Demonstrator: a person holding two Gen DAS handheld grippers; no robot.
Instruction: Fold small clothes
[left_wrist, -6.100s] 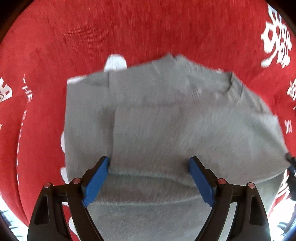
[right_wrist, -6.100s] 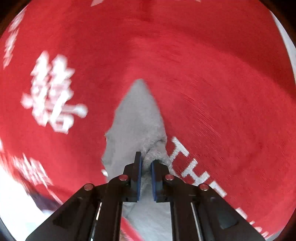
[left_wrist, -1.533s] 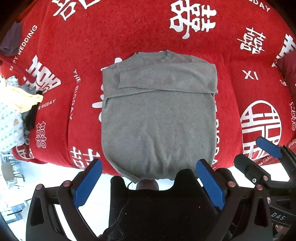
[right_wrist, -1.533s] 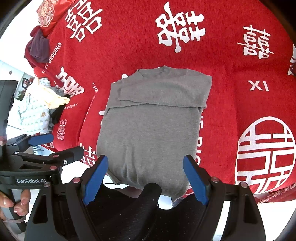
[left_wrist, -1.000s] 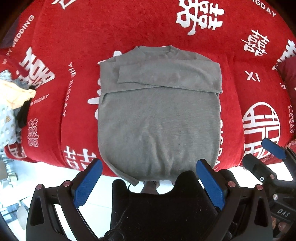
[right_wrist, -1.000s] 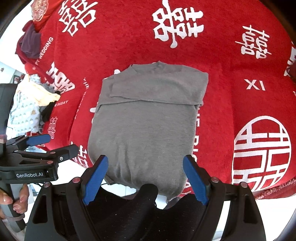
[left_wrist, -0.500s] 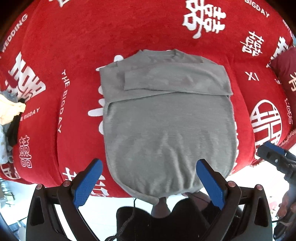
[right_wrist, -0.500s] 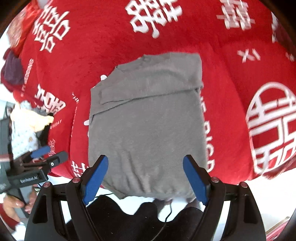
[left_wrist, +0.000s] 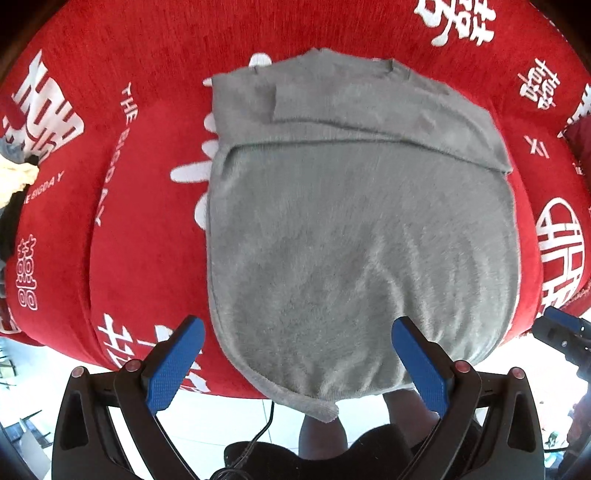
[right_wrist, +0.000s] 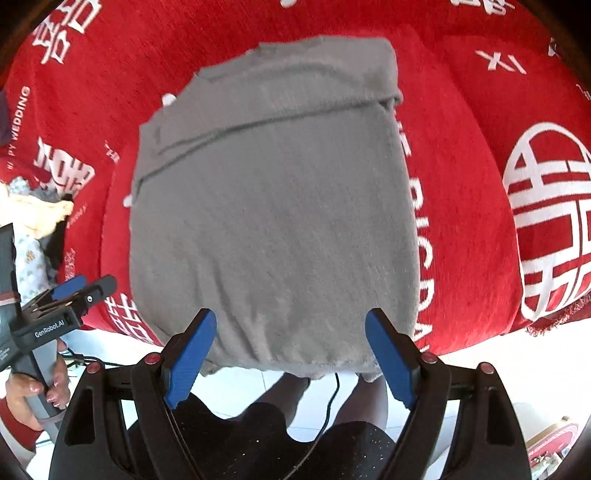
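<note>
Both grippers have dropped closer to the bed than they were a moment ago, so the grey sweater fills far more of each view and its bottom hem now sits between the blue fingers.

At the far left, a heap of other clothes (right_wrist: 35, 218) waits at the bed's edge. Next comes the left gripper (left_wrist: 295, 356), jaws spread wide and holding nothing, above the hem's left half. The sweater (left_wrist: 354, 236) lies flat on the red bedspread (left_wrist: 110, 147), collar away from the person, sleeves already folded across the chest, hem drooping over the near edge. The right gripper (right_wrist: 290, 354) is likewise wide open and empty, over the hem's right half.

The step in hand looks like taking the hem to fold it up toward the collar. To do it well, each gripper should probably shift outward to its own corner, pinch all layers, then lift and carry together so the fold stays square and the sleeves stay tucked.
</note>
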